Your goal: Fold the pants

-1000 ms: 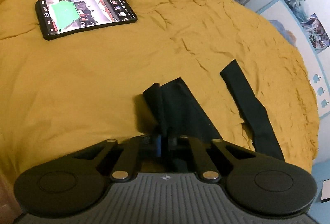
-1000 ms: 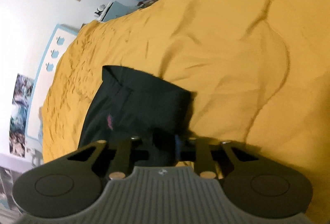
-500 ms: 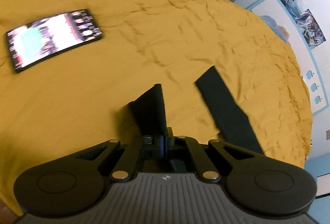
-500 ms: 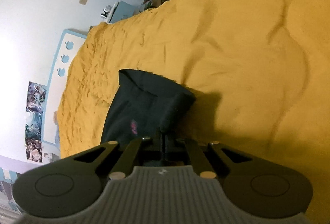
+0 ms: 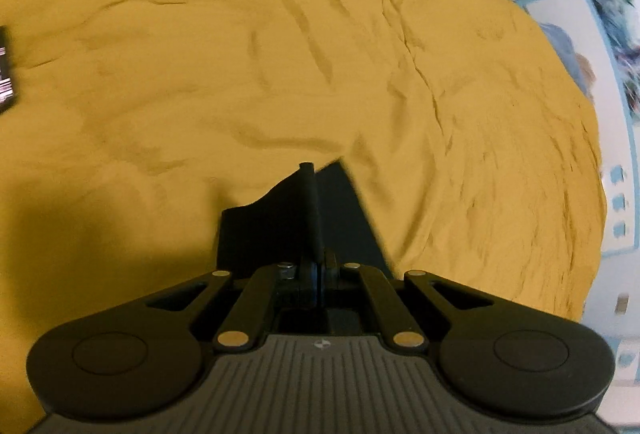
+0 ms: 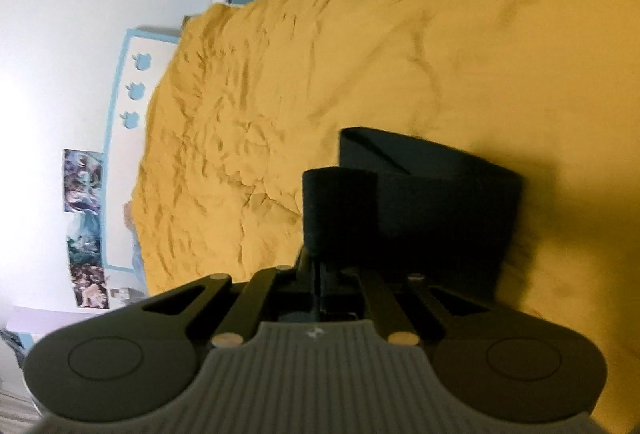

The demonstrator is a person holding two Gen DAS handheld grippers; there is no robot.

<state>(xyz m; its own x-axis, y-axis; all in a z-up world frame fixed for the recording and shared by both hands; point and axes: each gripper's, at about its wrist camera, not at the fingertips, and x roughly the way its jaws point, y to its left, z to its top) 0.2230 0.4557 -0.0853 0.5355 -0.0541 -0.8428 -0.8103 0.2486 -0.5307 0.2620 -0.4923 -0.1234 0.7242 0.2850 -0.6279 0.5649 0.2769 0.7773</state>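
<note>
While both grippers point(image 5: 316, 274) point(image 6: 320, 274) clamp black pants point(image 6: 440, 202), yellow bedspread point(image 5: 200, 74) beneath

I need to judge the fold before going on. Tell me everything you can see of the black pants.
The black pants are plain, matte, soft-looking fabric, held over the wrinkled yellow bedspread. The right gripper is shut on a doubled edge whose fold curls over its tips. The left gripper is shut on another edge, which stands up as a thin ridge, with panels spreading either side. Their full shape stays hidden.
</note>
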